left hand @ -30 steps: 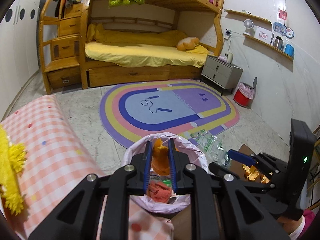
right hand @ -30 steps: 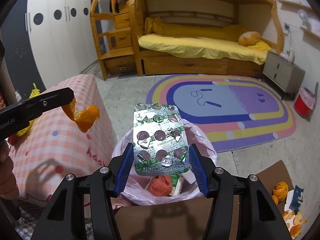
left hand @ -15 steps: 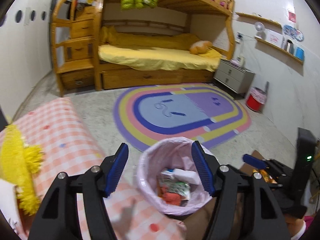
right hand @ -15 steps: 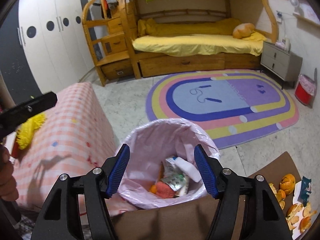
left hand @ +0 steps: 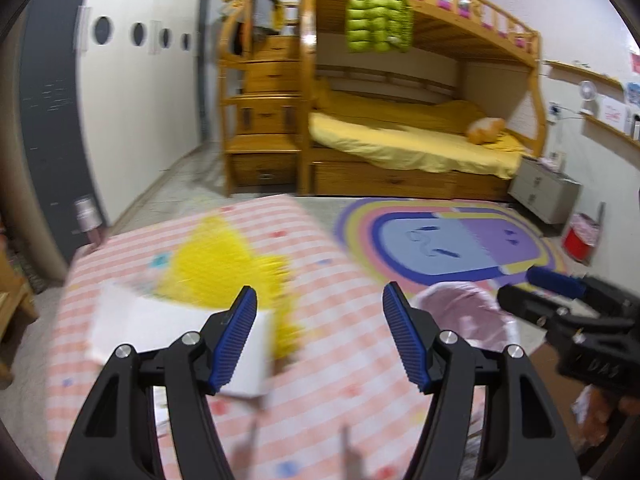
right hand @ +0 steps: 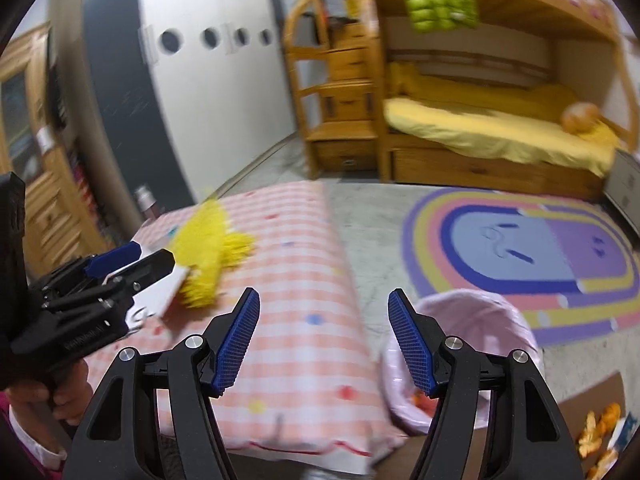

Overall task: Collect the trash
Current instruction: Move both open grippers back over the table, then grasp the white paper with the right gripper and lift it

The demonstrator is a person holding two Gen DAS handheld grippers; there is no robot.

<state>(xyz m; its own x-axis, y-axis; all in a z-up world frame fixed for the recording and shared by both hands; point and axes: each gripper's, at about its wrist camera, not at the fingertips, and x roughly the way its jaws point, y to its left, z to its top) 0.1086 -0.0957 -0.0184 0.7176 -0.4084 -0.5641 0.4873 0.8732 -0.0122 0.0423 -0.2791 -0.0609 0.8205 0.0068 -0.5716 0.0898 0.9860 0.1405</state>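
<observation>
A bin with a pink bag (right hand: 472,344) stands on the floor at the table's right side; orange trash shows inside it. It also shows in the left wrist view (left hand: 468,320). My left gripper (left hand: 318,338) is open and empty over the pink checked tablecloth (left hand: 332,368), near a white box (left hand: 172,340). My right gripper (right hand: 322,338) is open and empty, between the table and the bin. Orange peels (right hand: 600,432) lie on brown cardboard at the lower right. The frames are blurred.
A fluffy yellow thing (left hand: 224,264) lies on the table next to the white box. A rainbow rug (right hand: 520,248) covers the floor ahead. A wooden bunk bed (left hand: 400,128), a grey nightstand (left hand: 544,196) and a red bin (left hand: 580,236) stand at the back.
The left gripper let go of the orange peel and the right let go of the blister pack; both landed in the bin. Both grippers have since swung left toward the table.
</observation>
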